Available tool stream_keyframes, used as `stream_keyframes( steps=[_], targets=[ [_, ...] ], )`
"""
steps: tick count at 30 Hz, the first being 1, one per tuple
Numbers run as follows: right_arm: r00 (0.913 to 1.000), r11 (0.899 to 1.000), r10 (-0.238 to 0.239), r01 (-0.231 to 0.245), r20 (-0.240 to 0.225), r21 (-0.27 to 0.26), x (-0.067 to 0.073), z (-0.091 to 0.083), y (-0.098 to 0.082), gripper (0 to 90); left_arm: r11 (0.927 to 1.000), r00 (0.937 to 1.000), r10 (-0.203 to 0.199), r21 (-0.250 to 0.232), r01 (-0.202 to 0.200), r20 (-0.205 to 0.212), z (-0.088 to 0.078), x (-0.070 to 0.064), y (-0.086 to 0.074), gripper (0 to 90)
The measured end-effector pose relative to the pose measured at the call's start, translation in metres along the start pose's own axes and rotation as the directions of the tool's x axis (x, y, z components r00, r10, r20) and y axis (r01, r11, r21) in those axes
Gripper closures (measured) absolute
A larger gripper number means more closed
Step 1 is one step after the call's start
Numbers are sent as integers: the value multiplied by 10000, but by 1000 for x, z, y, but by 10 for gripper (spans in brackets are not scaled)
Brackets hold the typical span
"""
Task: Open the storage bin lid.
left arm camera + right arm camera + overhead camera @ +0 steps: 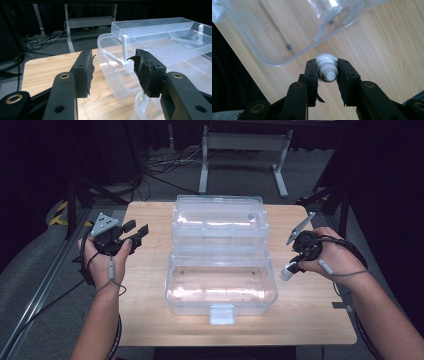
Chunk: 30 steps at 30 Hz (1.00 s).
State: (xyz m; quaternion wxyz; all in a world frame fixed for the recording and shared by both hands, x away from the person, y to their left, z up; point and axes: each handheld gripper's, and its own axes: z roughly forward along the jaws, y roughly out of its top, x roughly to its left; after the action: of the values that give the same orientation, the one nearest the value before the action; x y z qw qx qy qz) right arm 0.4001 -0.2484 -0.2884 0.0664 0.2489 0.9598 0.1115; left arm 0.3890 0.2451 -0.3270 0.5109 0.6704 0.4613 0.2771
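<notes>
The right gripper (pixel 327 72) is clamped on a small white bottle (pixel 326 68), its pads pressed to either side of the ribbed cap end just below the centre of the right gripper view. In the high view that gripper (pixel 296 251) sits at the right-hand middle of the frame, with the bottle (pixel 288 271) hanging down and left from it above the wooden table (pixel 150 320), just beside the clear plastic box (pixel 221 285).

The bottle looks light and rigid, with smooth rounded walls that could slip; the ridged cap is probably the safest place to pinch, as now. Its body is mostly hidden behind the cap and jaws, so its length and any label cannot be made out.

The left gripper (pixel 113 72) has its jaws apart with nothing between them, pointing toward the box's tiered tray (pixel 160 32) in the upper right of its view. In the high view it (pixel 131 234) rests at the left middle, near the box. The box is thin, see-through and likely flexes; glare blurs its inner compartments, and its front latch (pixel 222 314) is hard to read.
</notes>
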Motion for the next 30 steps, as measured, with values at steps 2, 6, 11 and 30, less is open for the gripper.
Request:
stream_keyframes(
  steps=[2, 6, 11, 30],
  targets=[
    [9999, 9999, -140, 140, 7, 54, 3, -1, 2, 710, 9999, 9999, 100, 53, -100, -14, 1, -2, 0, 496],
    [9992, 9992, -397, 397, -5, 72, 10, -5, 7, 710, 9996, 9996, 274, 95, -274, -38, 1, -4, 1, 490],
    [9978, 9978, -658, 658, -25, 45, 20, -12, 15, 710, 9998, 9998, 196, 106, -196, -17, 1, -4, 1, 488],
    [9801, 9805, -1959, 1962, -328, 69, 50, -19, 41, 710, 9993, 9997, 250, 288, -252, 79, 1, -6, 2, 483]
  ],
)
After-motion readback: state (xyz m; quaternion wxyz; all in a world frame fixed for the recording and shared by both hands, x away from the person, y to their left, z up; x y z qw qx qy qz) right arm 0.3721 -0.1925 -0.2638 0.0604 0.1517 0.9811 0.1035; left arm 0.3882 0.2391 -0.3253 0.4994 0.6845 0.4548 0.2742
